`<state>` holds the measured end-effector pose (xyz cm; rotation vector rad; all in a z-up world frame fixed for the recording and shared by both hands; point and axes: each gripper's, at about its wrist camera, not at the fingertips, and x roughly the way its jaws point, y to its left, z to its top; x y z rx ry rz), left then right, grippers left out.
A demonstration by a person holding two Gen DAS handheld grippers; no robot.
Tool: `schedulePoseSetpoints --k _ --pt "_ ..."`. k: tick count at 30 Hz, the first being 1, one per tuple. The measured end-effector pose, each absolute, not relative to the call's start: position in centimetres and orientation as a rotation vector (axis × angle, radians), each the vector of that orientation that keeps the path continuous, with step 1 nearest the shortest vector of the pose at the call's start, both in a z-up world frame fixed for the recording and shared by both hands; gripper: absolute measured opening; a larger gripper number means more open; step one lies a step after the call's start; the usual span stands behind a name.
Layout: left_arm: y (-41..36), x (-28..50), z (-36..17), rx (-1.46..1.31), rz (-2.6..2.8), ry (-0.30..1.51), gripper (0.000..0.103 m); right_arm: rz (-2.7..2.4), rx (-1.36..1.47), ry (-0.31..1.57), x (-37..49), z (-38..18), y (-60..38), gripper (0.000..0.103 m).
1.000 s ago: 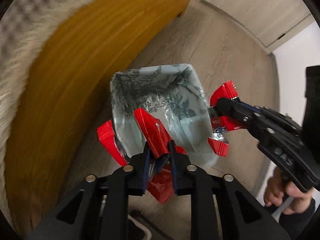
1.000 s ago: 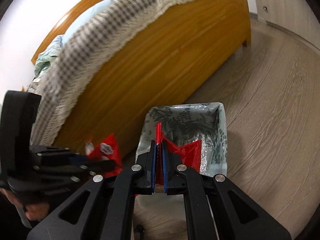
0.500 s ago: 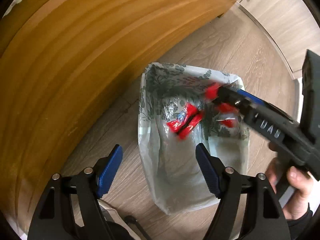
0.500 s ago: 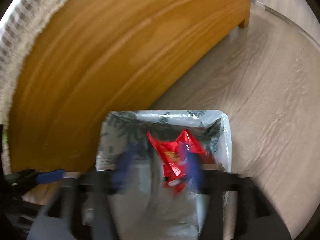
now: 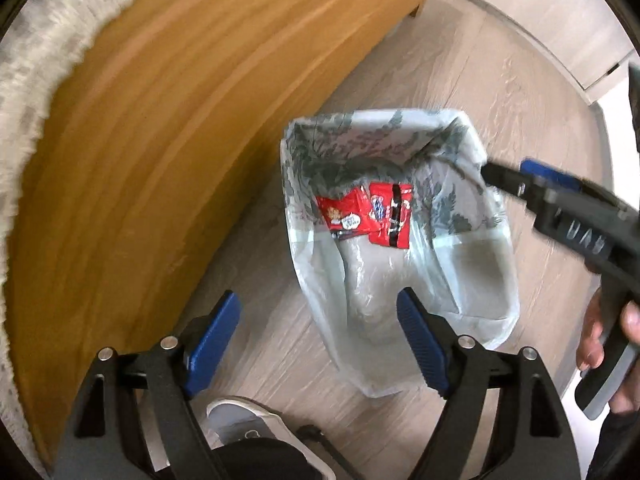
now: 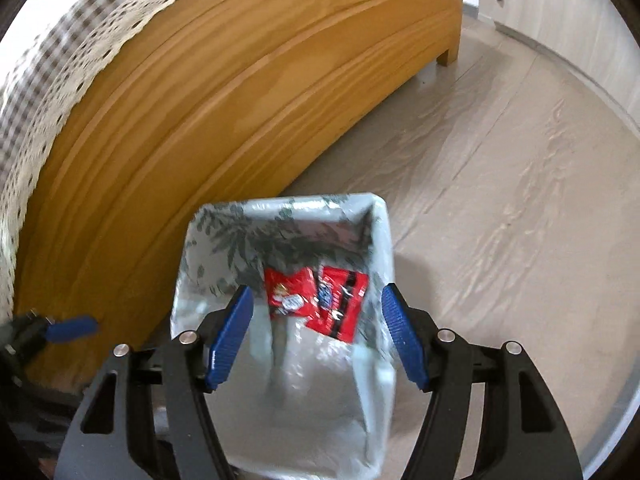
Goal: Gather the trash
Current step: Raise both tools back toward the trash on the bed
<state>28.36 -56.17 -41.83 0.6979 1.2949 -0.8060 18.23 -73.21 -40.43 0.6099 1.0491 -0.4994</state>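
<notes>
A trash bin (image 5: 472,276) lined with a pale leaf-print bag stands on the wood floor beside the bed; it also shows in the right wrist view (image 6: 380,360). Two red snack wrappers (image 5: 366,214) lie inside it, also seen in the right wrist view (image 6: 316,300). My left gripper (image 5: 316,338) is open and empty above the bin's near left side. My right gripper (image 6: 316,332) is open and empty right over the bin's mouth; it shows at the bin's right rim in the left wrist view (image 5: 532,182).
The bed's orange wooden side board (image 5: 160,140) runs close along the bin's left, with a checked blanket (image 6: 60,60) hanging over its top. A grey shoe (image 5: 248,432) is by the bin's near side. Pale cabinets (image 5: 540,12) stand at the far wall.
Both grippers opened and dropped their red wrappers, which now lie inside the bin. Both grippers have pulled back a little above the bin.
</notes>
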Motion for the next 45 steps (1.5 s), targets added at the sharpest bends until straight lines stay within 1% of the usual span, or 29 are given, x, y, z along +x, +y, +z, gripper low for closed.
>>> schedulePoseSetpoints --k 3,6,9,12,15,18,19,20,23,24,27,29,30,32,35,40,45 --pt "-55.5 28.1 -39.8 0.648 -0.840 1.284 0.080 -0.527 0.567 1.093 16.9 -39.8 -72.3 0.064" --pt "-54.6 28.1 -37.1 0.597 -0.851 1.236 0.080 -0.552 0.547 1.118 15.5 -38.6 -71.2 0.064" --pt "-53.6 28.2 -35.0 0.539 -0.842 1.215 0.081 -0.578 0.521 1.119 14.4 -36.4 -70.1 0.064" --pt "-51.5 28.2 -32.9 0.517 -0.786 1.207 0.081 -0.617 0.472 1.105 13.6 -33.6 -68.7 0.070" --pt "-48.6 28.2 -29.9 0.435 -0.772 1.160 0.081 -0.632 0.410 1.074 13.4 -30.6 -67.3 0.070" --pt "-45.4 28.4 -24.6 0.348 -0.712 0.979 0.081 -0.632 0.361 0.995 13.0 -26.2 -65.6 0.071" --pt "-44.5 28.6 -23.2 0.310 -0.695 0.965 0.081 -0.630 0.336 0.952 12.9 -24.0 -64.6 0.075" --pt "-43.1 28.8 -21.2 0.252 -0.711 0.954 0.081 -0.628 0.321 0.926 12.9 -22.8 -64.0 0.075" --pt "-40.0 28.9 -16.2 0.191 -0.736 0.888 0.081 -0.597 0.264 0.828 13.6 -17.9 -61.2 0.076" --pt "-38.4 28.7 -14.0 0.181 -0.736 0.840 0.082 -0.580 0.235 0.791 14.1 -15.9 -59.8 0.076" --pt "-33.5 28.0 -8.4 0.155 -0.730 0.696 0.090 -0.530 0.156 0.695 15.4 -11.2 -56.4 0.076" --pt "-30.3 27.8 -5.9 0.127 -0.721 0.625 0.093 -0.500 0.115 0.634 16.1 -9.0 -54.0 0.082" --pt "-29.3 27.8 -5.3 0.115 -0.717 0.604 0.094 -0.491 0.093 0.592 16.7 -7.6 -52.3 0.086" --pt "-25.8 28.0 -3.9 0.076 -0.705 0.565 0.096 -0.461 0.079 0.528 17.6 -6.1 -49.8 0.086" --pt "-21.9 29.4 -3.0 0.043 -0.682 0.579 0.096 -0.391 0.036 0.471 19.6 -4.8 -46.0 0.086" --pt "-13.7 33.6 -3.9 -0.030 -0.569 0.573 0.096 -0.334 -0.095 0.379 25.0 -4.6 -39.6 0.086" --pt "-6.1 39.7 -5.9 -0.197 -0.444 0.644 0.096 -0.240 -0.133 0.387 30.3 -6.0 -35.3 0.086"
